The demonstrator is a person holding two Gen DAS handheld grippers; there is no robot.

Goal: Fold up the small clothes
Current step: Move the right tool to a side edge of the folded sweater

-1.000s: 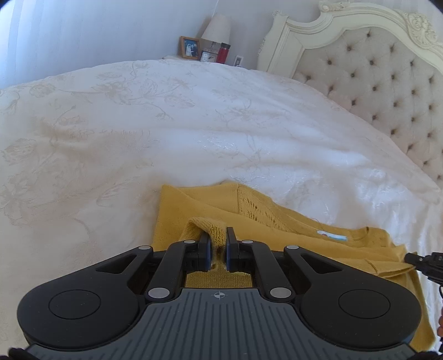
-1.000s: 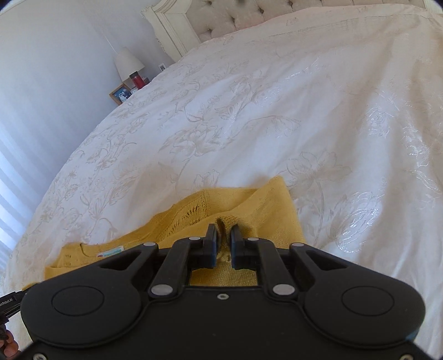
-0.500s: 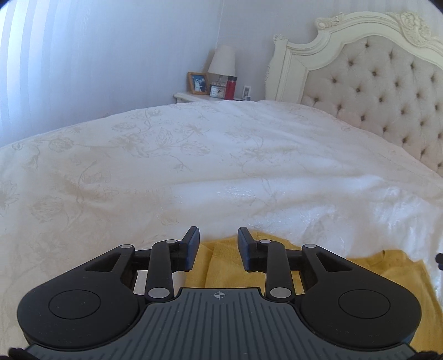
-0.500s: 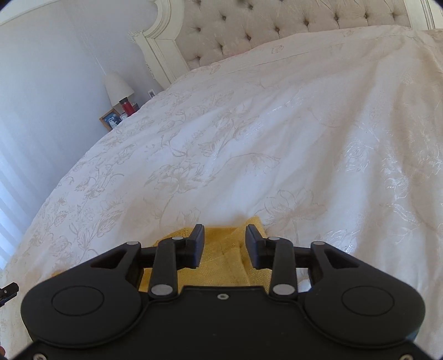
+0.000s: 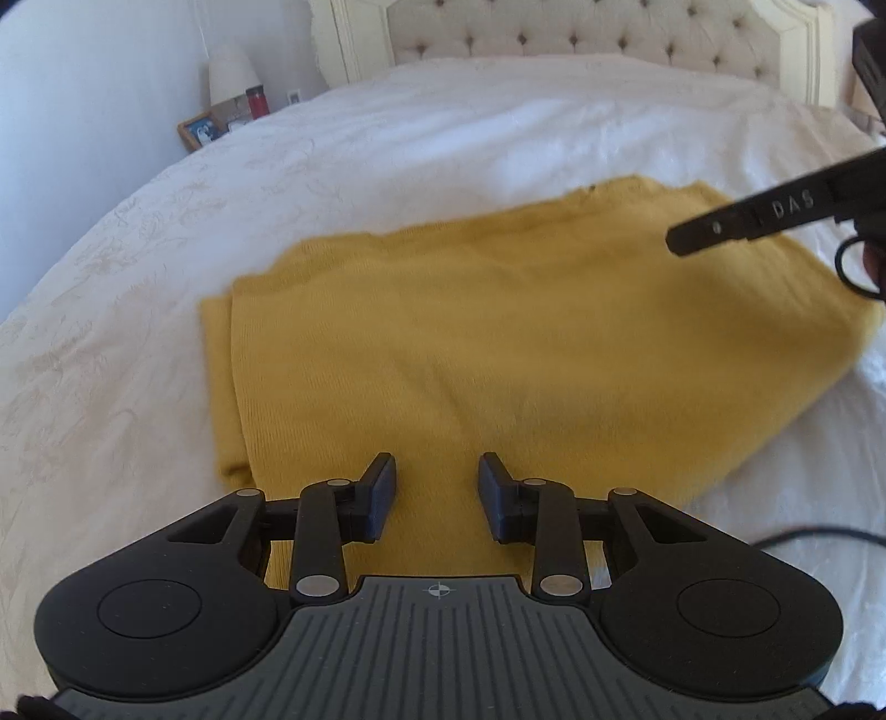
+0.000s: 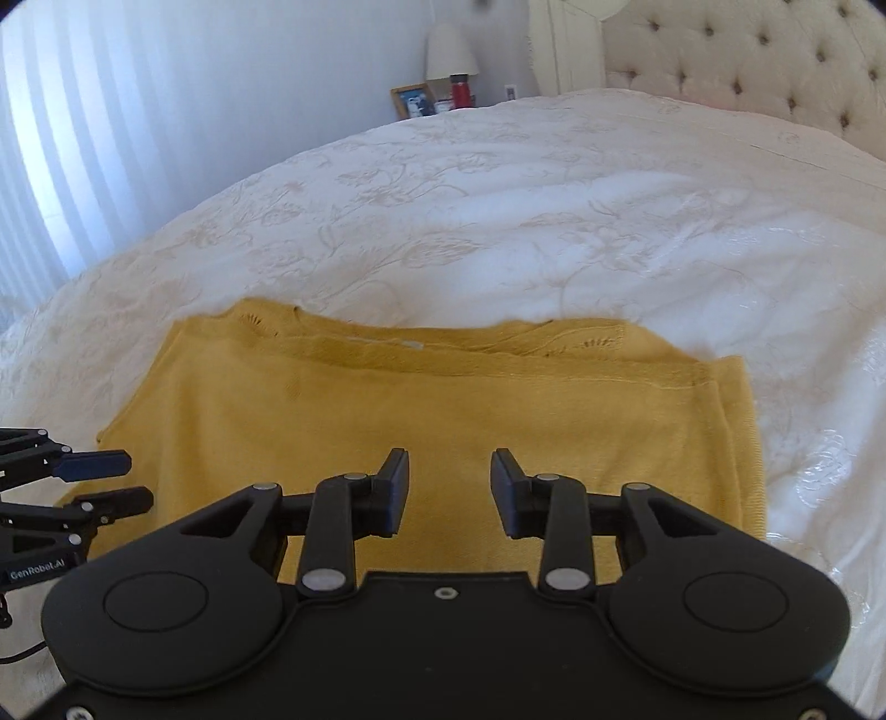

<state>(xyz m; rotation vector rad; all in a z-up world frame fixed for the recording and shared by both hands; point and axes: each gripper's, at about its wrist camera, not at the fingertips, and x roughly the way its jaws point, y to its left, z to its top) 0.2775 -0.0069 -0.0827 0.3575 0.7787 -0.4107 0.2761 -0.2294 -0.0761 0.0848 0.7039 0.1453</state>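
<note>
Both the left claw [image 5: 437, 493] and right claw [image 6: 449, 493] have just spread and let go of the yellow sweater [image 5: 526, 343], which now lies folded on the bed [image 6: 554, 194], seemingly one fold done.

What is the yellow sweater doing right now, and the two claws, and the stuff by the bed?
Yellow sweater: folded over, lying flat on the white bedspread.
Left claw: open, nothing between the fingers, just let go.
Right claw: open, empty, just let go.
Lamp: upright; lit or not, cannot tell.
Picture frame: standing.
</note>
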